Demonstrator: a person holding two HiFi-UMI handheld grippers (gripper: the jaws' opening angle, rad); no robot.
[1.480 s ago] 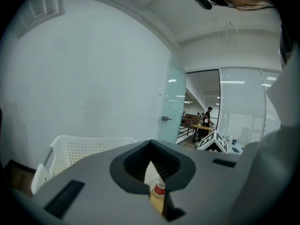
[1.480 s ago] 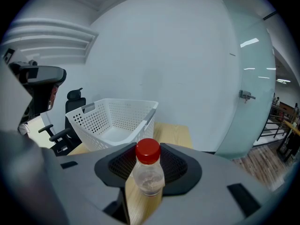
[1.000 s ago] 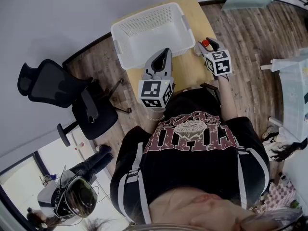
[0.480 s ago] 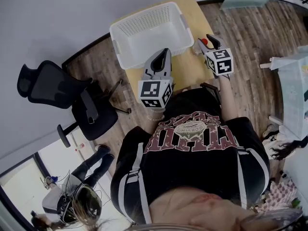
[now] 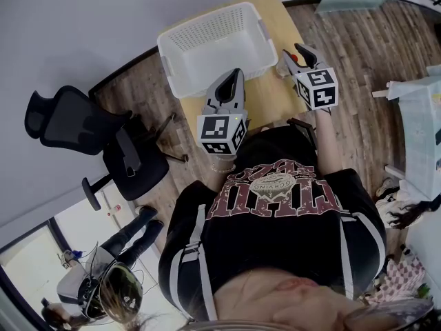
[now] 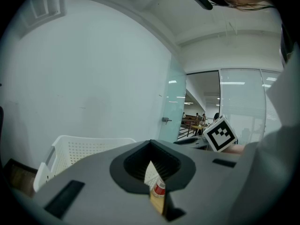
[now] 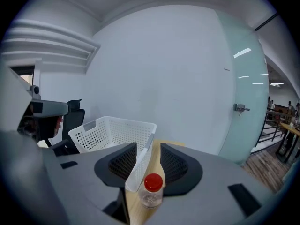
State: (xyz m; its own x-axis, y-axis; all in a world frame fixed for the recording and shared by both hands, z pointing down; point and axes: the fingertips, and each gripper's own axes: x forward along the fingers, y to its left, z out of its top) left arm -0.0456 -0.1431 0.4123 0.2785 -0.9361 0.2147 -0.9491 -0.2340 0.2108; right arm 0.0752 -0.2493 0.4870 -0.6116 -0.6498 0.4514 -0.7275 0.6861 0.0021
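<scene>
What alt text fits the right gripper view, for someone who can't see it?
A small clear bottle with a red cap stands on a wooden table between the open fingers of the right gripper, ungripped. A white perforated basket sits behind it.

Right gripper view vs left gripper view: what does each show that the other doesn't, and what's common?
Only the right gripper view: the black office chair, left of the basket. Only the left gripper view: the right gripper's marker cube, at the right. Both: the white basket and the red-capped bottle, seen between each claw's jaws.
</scene>
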